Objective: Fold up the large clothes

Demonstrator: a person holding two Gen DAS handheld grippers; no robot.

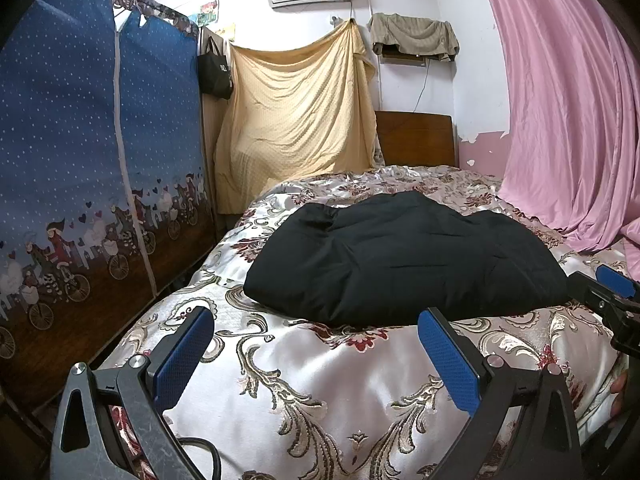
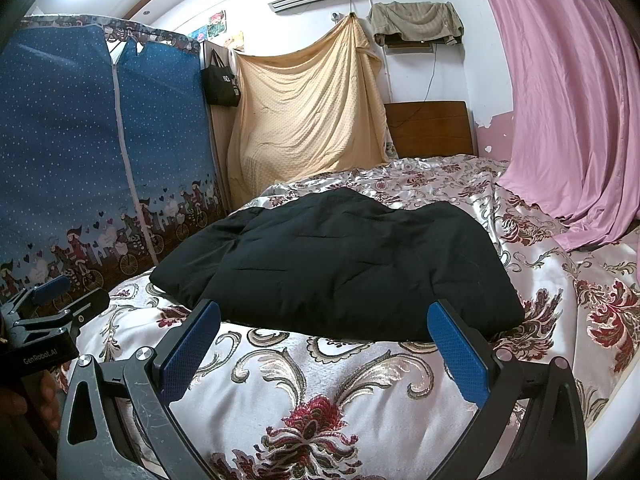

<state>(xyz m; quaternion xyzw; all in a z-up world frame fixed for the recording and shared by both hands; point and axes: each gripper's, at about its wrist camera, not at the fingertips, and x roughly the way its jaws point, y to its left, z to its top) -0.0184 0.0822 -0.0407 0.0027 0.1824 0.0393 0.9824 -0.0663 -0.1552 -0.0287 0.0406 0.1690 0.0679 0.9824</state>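
A black padded garment (image 1: 400,260) lies folded into a thick bundle on the floral bedspread (image 1: 320,380); the right wrist view shows the garment (image 2: 340,264) too. My left gripper (image 1: 316,332) stands open just short of its near edge, nothing between the blue pads. My right gripper (image 2: 324,328) is open too, its fingertips level with the bundle's front edge and not touching it. Each view catches the other gripper at its side: the right gripper (image 1: 608,296) and the left gripper (image 2: 52,300).
A blue fabric wardrobe (image 1: 100,160) stands along the bed's left side. A beige sheet (image 1: 296,120) hangs behind, next to a wooden headboard (image 1: 416,140). A pink curtain (image 1: 568,120) drapes onto the bed at right. A hand (image 2: 24,400) holds the left gripper.
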